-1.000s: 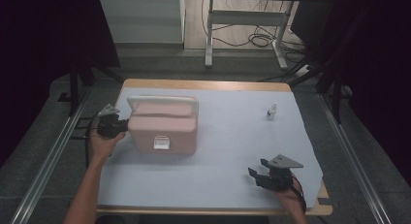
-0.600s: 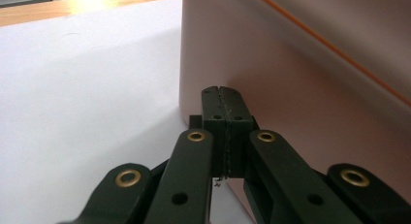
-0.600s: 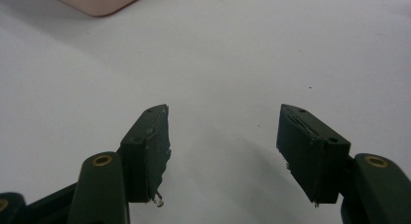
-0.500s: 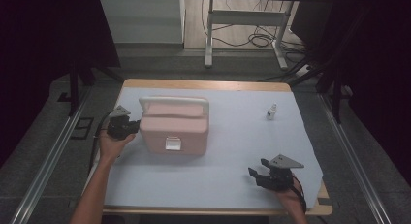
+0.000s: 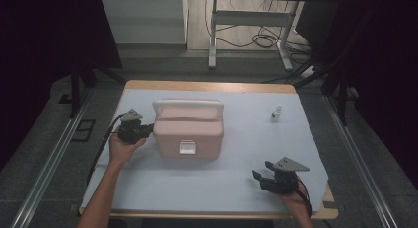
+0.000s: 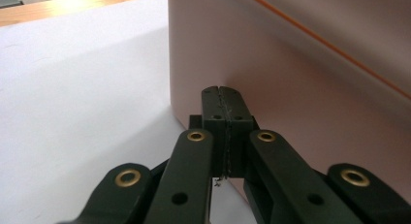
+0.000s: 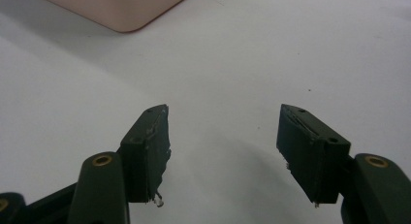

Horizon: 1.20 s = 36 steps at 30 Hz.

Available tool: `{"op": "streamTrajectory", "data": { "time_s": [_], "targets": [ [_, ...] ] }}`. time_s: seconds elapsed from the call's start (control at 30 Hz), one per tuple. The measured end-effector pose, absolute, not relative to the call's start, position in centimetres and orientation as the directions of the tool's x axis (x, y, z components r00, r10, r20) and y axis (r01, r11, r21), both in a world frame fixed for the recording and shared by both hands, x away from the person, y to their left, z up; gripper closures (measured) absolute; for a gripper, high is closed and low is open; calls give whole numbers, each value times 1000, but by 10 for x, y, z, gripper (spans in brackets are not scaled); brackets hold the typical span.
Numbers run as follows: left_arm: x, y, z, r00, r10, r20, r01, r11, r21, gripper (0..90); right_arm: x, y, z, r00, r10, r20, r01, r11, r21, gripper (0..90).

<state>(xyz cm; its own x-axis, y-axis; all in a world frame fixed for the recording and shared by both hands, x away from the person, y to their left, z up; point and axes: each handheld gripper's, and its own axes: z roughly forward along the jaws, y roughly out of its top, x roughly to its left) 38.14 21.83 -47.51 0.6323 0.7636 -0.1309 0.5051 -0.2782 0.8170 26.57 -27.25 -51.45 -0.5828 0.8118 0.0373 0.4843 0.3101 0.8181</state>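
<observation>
**Box pushed toward mid-worktop**

Pale sheeting covers the worktop [image 5: 236, 188], and we see the work on its left half. Our left gripper [image 5: 143, 131], jaws pressed together with nothing between them, sits tip-first against the left wall of the pink box [image 5: 188, 132]. Compared with a second ago, the box has slid to the right across the sheet, so we judge the push is working. Our right gripper [image 5: 263, 174] rests near the front edge, jaws apart. A small bottle [image 5: 276, 113] stands well apart.
</observation>
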Motion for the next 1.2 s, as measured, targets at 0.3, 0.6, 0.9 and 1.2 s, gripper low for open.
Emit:
{"op": "streamTrajectory", "data": {
  "time_s": [0.3,0.6,0.9,1.2],
  "targets": [
    [380,209,-476,648,748,-143,501,-278,820,900,265,-273,-514,-581,813,37,482,307,820,363],
    [379,202,-475,652,747,-130,496,-291,818,900,265,-272,-514,-583,812,35,483,312,818,363],
    [382,185,-474,670,734,-113,487,-319,813,900,265,-273,-514,-581,813,38,483,308,819,363],
    [380,183,-474,657,745,-114,489,-305,817,868,265,-274,-513,-580,813,38,482,306,821,362]
  ]
}}
